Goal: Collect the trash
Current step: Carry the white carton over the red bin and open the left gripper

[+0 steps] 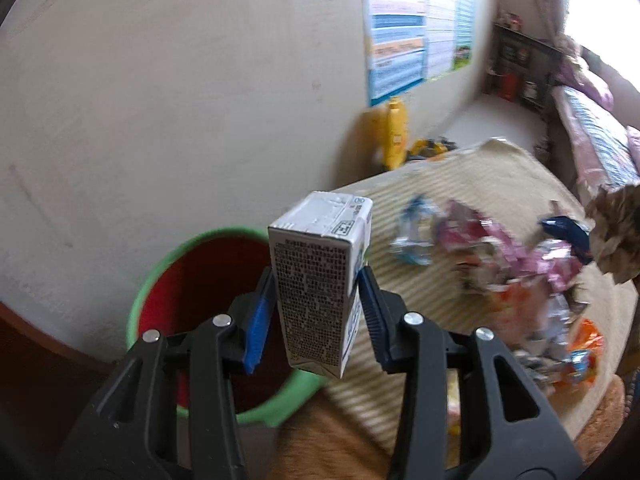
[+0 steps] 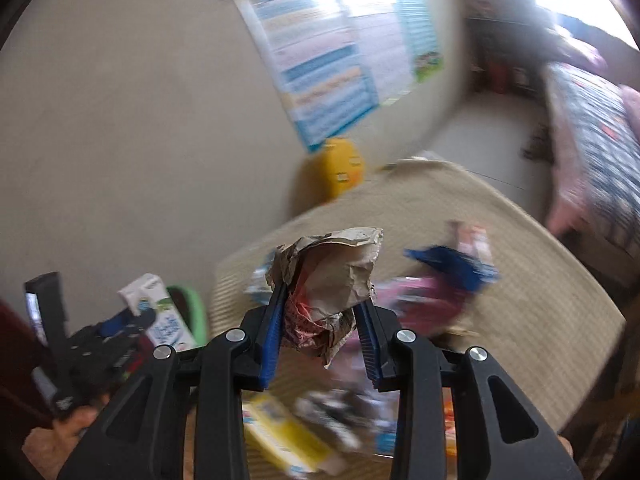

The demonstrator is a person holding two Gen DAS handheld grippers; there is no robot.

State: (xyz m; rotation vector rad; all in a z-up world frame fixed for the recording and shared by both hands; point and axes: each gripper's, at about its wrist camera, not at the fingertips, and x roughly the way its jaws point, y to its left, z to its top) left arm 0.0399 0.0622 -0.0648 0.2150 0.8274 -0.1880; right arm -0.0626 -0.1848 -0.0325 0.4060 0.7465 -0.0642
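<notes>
Trash is held in both tools. A small drink carton [image 1: 320, 280] is clamped upright between the blue pads of the left tool [image 1: 316, 312], above the near rim of a green bin [image 1: 152, 276] with a red inside, which stands against the pale wall [image 1: 160, 100] beside the left edge of a beige striped mat [image 1: 400, 200]. A crumpled brown paper bag [image 2: 332, 280] is pinched between the pads of the right tool [image 2: 320, 324], clear of the mat. No earlier picture is given. More trash is scattered over the middle and near part of the mat: pink, orange and silver wrappers [image 1: 540, 280], blurred, and a yellow box [image 2: 288, 436] near the near edge. A yellow bottle [image 1: 394, 132] is seen by the wall past the mat's far left corner, below a poster [image 1: 416, 32]. In the right wrist view, the left tool [image 2: 132, 320] with its carton [image 2: 160, 312] is seen at the left, held by a hand [image 2: 64, 436].
</notes>
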